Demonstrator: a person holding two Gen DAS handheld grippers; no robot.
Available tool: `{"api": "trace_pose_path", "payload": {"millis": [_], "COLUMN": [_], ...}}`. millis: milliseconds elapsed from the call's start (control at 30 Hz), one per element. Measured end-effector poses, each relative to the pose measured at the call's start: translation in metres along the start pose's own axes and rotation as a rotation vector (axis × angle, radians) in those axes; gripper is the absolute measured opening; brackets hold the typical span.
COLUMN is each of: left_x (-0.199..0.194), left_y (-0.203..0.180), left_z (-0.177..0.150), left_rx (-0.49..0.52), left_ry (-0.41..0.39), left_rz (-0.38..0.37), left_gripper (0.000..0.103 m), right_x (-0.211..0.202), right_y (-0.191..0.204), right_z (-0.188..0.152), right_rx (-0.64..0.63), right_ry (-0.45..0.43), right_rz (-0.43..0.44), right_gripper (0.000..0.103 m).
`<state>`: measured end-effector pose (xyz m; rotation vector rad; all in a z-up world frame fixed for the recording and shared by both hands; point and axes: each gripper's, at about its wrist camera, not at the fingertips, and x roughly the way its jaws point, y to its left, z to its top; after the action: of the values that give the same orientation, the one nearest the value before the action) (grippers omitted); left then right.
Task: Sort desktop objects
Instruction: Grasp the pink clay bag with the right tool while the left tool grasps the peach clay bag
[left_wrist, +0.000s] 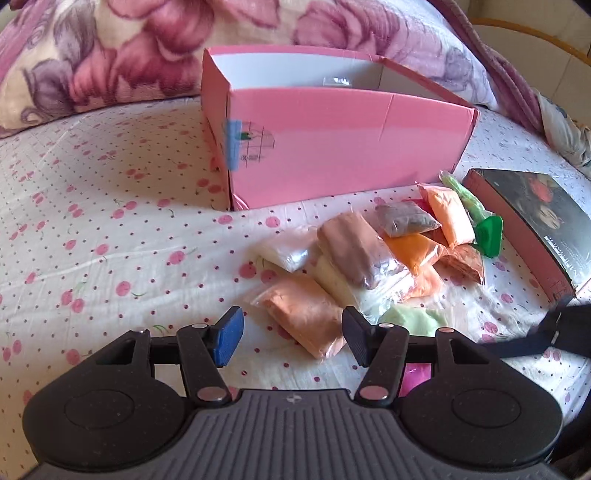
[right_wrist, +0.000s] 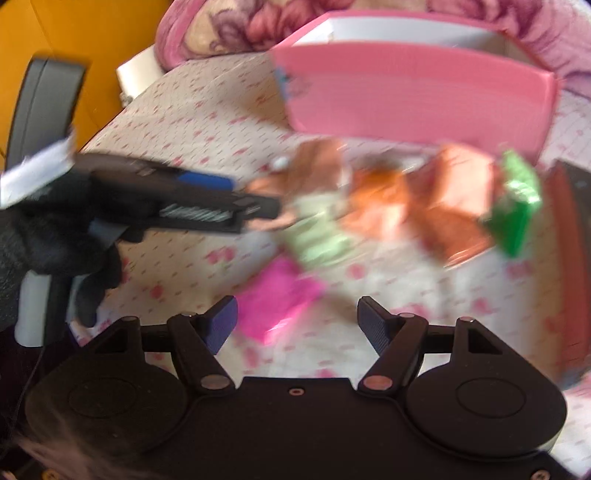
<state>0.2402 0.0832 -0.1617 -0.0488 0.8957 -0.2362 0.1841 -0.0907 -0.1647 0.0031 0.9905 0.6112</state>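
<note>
On the bed's cherry-print sheet (left_wrist: 110, 229), a heap of small clear plastic bags of coloured clay (left_wrist: 369, 258) lies just in front of an open pink cardboard box (left_wrist: 332, 147). A dark-covered book (left_wrist: 535, 221) rests beside the heap, touching a green plastic tool (left_wrist: 489, 236). The left claw (left_wrist: 291, 332) hangs spread and empty over a peach bag (left_wrist: 306, 317). The right claw (right_wrist: 297, 325), blurred, is spread too, near a magenta bag (right_wrist: 277, 299). A floral blanket (left_wrist: 110, 55) lies behind the box.
</note>
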Motion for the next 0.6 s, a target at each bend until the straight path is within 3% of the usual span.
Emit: {"api": "trace_pose_path", "payload": {"millis": [133,233,400,600], "left_x": [0.007,0.003,-0.012,-0.004], "left_y": [-0.009,-0.005,0.020,0.017], "left_z": [-0.002,-0.004,-0.001,0.001], "left_rx": [0.060,0.075,-0.024,-0.077], "left_ry": [0.023,0.025,-0.017,-0.020], "left_rz": [0.007,0.067,0.160,0.153], "left_gripper": [0.057,0.058,0.058,0.058], "right_x": [0.012,0.009,-0.002,0.000], "right_y": [0.016,0.013,-0.010,0.001], "right_z": [0.000,0.001,0.001,0.000], "right_rx": [-0.073,-0.100,-0.055,-0.103], "right_ry": [-0.019,-0.029,-0.043,-0.056], "right_rz": [-0.045,-0.126,-0.171,-0.158], "right_gripper": [0.073,0.073,0.073,0.073]}}
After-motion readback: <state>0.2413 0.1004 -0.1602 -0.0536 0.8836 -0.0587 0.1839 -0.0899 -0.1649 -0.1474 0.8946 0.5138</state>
